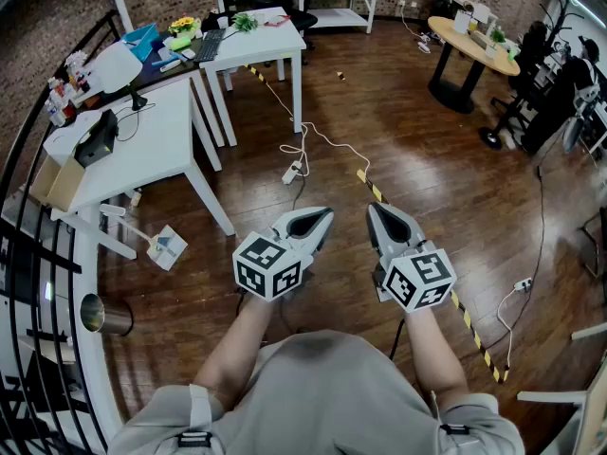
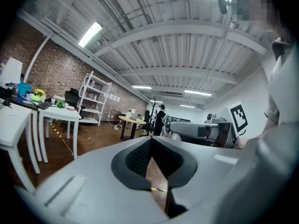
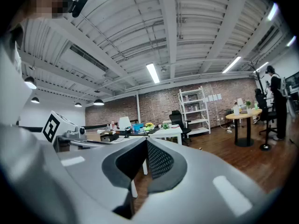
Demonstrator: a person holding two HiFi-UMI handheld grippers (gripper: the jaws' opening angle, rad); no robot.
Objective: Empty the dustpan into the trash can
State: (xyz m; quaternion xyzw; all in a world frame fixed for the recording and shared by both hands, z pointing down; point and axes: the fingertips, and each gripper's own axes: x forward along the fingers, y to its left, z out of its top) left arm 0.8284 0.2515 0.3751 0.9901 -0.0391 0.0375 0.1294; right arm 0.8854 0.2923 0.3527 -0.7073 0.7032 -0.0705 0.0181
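Observation:
In the head view my left gripper [image 1: 325,217] and right gripper [image 1: 376,209] are held side by side at waist height, level over the wooden floor. Both are shut, with nothing between the jaws. The left gripper view shows its dark pads [image 2: 140,157] meeting at the tip, and the right gripper view shows the same for its pads [image 3: 159,160]. A shiny metal can [image 1: 102,316] stands on the floor at the left, by the railing. A white scoop-like thing with a long handle [image 1: 165,247] lies by a table leg; I cannot tell if it is the dustpan.
White tables [image 1: 152,150] crowded with clutter stand at the left and back. A power strip and white cable [image 1: 293,170] lie on the floor ahead, beside yellow-black floor tape [image 1: 471,325]. A round table [image 1: 471,44] and a black rack [image 1: 555,83] are at the back right.

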